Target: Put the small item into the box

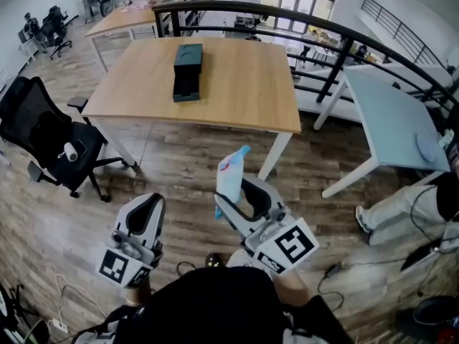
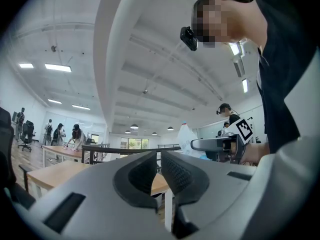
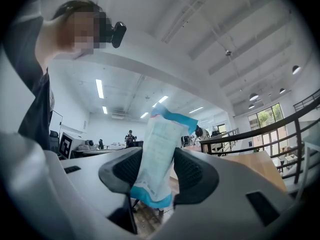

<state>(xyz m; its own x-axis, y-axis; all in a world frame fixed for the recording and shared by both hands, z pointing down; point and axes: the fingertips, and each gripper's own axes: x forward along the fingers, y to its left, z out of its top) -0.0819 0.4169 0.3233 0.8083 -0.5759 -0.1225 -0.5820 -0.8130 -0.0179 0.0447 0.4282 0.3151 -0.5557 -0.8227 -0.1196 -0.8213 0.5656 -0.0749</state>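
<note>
White-and-blue sachet (image 1: 230, 177) stands upright, pinched between the jaws of the right gripper (image 1: 241, 196). Its lower end is sunk between them and its print is too fine to read. The left gripper (image 1: 145, 218), at the near left, has its jaws pressed together. The dark teal box (image 1: 188, 72) lies far off on the wooden table (image 1: 247, 95); whether it is open cannot be told. The person's dark top (image 1: 215, 307) hides both handles.

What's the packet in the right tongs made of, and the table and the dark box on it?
Packet, clamped in the right tongs: probably thin plastic film, white and printed, with blue sealed ends. Table: light wood or wood-look laminate, with a matte tan top. Box: dark and matte; cardboard or plastic, can't tell.
</note>
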